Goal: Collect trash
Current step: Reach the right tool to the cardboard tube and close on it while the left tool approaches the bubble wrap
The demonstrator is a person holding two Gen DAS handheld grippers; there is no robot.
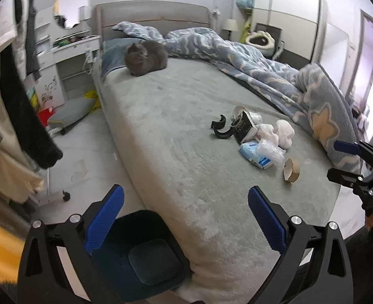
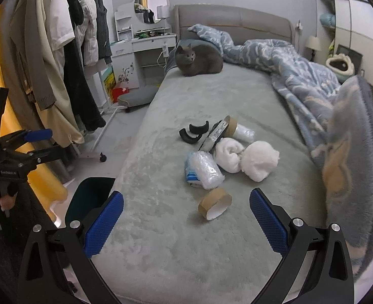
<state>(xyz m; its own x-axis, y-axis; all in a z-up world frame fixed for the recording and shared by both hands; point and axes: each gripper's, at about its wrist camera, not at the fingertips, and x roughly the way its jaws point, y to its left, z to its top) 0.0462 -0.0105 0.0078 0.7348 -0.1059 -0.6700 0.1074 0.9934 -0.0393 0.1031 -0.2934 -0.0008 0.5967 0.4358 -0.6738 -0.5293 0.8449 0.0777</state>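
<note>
Right wrist view: your right tongs (image 2: 186, 221) stood wide apart and empty over the foot of the bed (image 2: 161, 240), with the cardboard tape ring (image 2: 215, 203) just ahead between the blue pads.
Left wrist view: your left tongs (image 1: 185, 219) were likewise spread and held nothing, poised above the dark bin (image 1: 141, 255) on the floor at the bed's corner.
Trash: it lay in one loose heap on the grey bed cover, namely the tape ring nearest you, a crumpled clear plastic wrap (image 2: 208, 168) over a blue-and-white packet (image 2: 192, 176), two white wads (image 2: 247, 160), a black box (image 2: 213, 136) and black curved pieces (image 2: 193, 133) farther back.
Step in hand: I judged you were at the start, with nothing yet picked up and the bin looking empty.
Next move: it called for lowering the right tongs around the tape ring, which sat tilted on its edge, closing on its thin wall, then carrying it left to the bin.
Caution: a grey cat (image 2: 198, 60) sat at the head of the bed, well apart from the heap.
Hard to make out: the bin was half hidden behind your left tongs, the packet's print was unreadable, and whether more trash lay under the rumpled blue duvet (image 2: 300, 81) could not be told.
</note>
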